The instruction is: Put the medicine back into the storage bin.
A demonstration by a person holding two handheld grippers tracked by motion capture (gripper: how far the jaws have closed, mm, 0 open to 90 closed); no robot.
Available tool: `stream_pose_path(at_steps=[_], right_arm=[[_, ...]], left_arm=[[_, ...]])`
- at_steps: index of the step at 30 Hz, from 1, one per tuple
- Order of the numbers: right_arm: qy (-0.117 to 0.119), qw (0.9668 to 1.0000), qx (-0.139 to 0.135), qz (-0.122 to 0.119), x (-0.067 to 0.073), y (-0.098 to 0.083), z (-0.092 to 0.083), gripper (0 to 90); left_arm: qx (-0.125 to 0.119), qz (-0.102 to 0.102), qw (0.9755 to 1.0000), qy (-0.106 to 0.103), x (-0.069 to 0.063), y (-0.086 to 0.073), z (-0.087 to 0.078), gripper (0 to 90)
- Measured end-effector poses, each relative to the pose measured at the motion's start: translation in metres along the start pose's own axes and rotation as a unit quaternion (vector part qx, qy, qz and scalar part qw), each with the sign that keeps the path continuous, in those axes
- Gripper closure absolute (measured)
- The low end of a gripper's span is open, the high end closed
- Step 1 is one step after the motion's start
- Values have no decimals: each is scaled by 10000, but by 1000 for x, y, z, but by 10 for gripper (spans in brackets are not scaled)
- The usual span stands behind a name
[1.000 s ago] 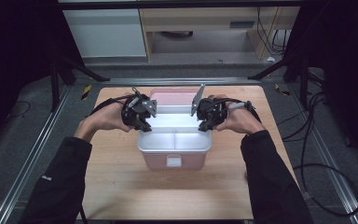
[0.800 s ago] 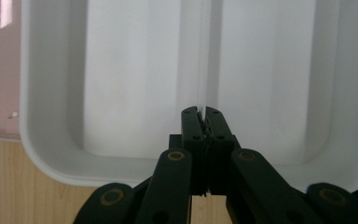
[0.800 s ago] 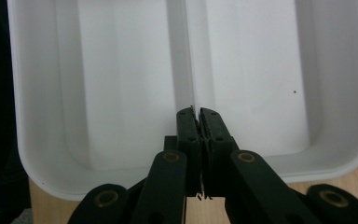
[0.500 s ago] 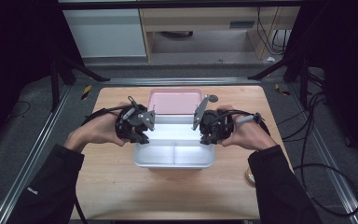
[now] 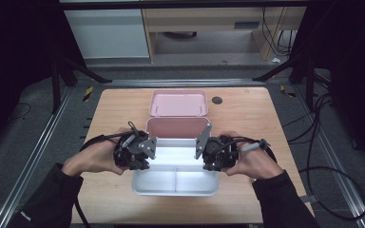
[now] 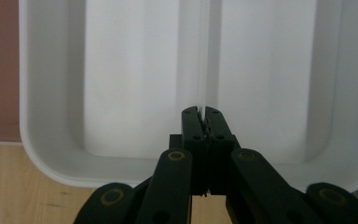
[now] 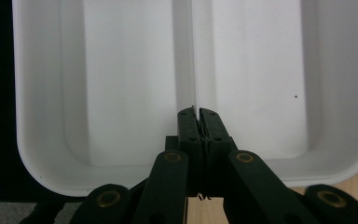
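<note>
A white tray (image 5: 176, 183) with a divider wall hangs between my two grippers over the near half of the wooden table (image 5: 114, 114). My left gripper (image 5: 148, 158) is shut on its left rim, and my right gripper (image 5: 203, 156) is shut on its right rim. In the left gripper view the jaws (image 6: 203, 112) pinch the tray (image 6: 121, 84) where the divider meets the rim. The right gripper view shows the same grip (image 7: 197, 113) on the tray (image 7: 121, 84). An open pink box (image 5: 176, 127) sits just beyond the tray, its pink lid (image 5: 178, 103) lying behind it.
A small dark round disc (image 5: 217, 100) lies on the table right of the lid. Cables trail from both grippers, and more run over the floor at the right. Metal rails flank the table on both sides.
Both grippers have carried the white tray toward the near edge of the table, off the pink box, which now stands uncovered. Both jaws stay shut on the tray.
</note>
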State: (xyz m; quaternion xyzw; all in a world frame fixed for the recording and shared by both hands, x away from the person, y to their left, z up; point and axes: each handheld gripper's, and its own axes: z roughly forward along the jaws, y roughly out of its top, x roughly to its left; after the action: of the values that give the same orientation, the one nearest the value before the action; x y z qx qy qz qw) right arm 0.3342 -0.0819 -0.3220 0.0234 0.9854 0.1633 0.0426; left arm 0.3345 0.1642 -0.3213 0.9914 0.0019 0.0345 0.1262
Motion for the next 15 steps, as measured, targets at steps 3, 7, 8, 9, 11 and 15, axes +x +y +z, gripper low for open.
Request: stream_pose_path(at_steps=[3, 7, 8, 9, 11, 15], right_arm=[[54, 10000, -35, 12, 9, -3, 7, 889], [161, 9998, -74, -3, 22, -7, 21, 890], [196, 9998, -55, -26, 25, -7, 24, 892], [215, 9998, -38, -44, 31, -7, 29, 894], [238, 9997, -6, -58, 33, -7, 31, 894], [333, 9994, 18, -60, 44, -9, 39, 894]], left_arm=[[-3, -14, 10000, -40, -10, -4, 9, 890], [5, -44, 9999, -121, -24, -9, 20, 891], [16, -56, 9999, -151, -26, -10, 22, 890], [42, -32, 9998, -181, -31, -12, 27, 891], [54, -41, 9998, -209, -34, -13, 29, 891], [78, -25, 9996, -283, -45, -15, 37, 893]])
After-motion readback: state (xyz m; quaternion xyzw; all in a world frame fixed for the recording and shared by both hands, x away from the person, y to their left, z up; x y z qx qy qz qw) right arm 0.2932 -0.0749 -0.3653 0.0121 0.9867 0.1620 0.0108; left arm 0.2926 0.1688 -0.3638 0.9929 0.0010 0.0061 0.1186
